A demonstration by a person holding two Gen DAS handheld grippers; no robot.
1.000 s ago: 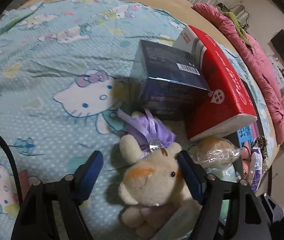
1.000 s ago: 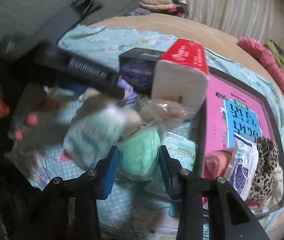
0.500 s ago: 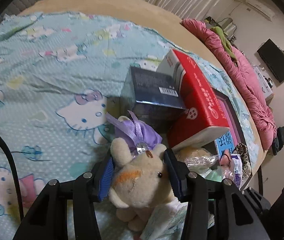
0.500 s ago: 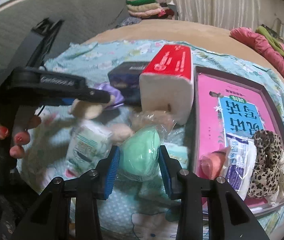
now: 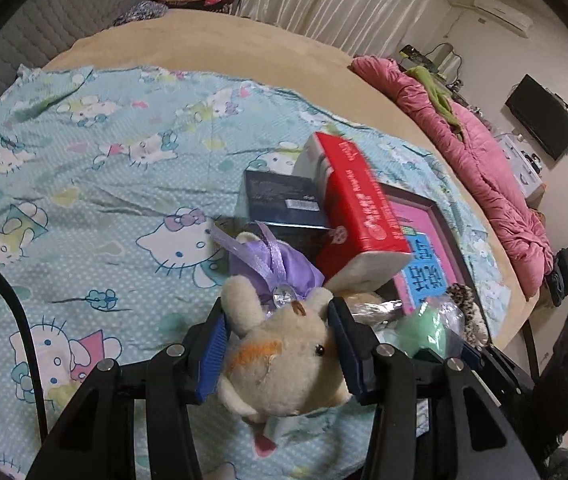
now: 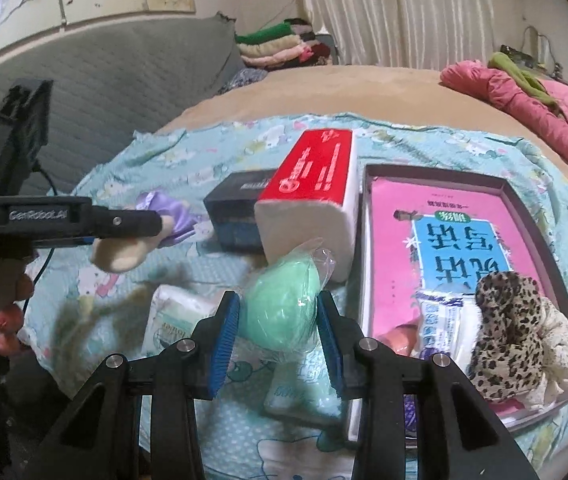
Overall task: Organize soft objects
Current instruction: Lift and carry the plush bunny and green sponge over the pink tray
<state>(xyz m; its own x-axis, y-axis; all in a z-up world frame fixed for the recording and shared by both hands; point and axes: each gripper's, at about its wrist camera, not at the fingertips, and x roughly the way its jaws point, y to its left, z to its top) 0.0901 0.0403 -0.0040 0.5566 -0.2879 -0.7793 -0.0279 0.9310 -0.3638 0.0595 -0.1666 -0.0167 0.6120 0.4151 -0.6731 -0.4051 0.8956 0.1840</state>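
Left gripper (image 5: pixel 280 344) pinching fuzzy cream plush toy (image 5: pixel 284 364) — right gripper (image 6: pixel 278 334) squeezing smooth green egg-shaped sponge (image 6: pixel 280 308), plastic-wrapped.

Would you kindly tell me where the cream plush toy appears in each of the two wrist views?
Left wrist view: the cream plush toy fills the lower centre, clamped in the left claw.
Right wrist view: only part of it shows at mid-left, below the left claw's black finger.
Shared landmark: the red tissue pack, just beyond the toy in both.
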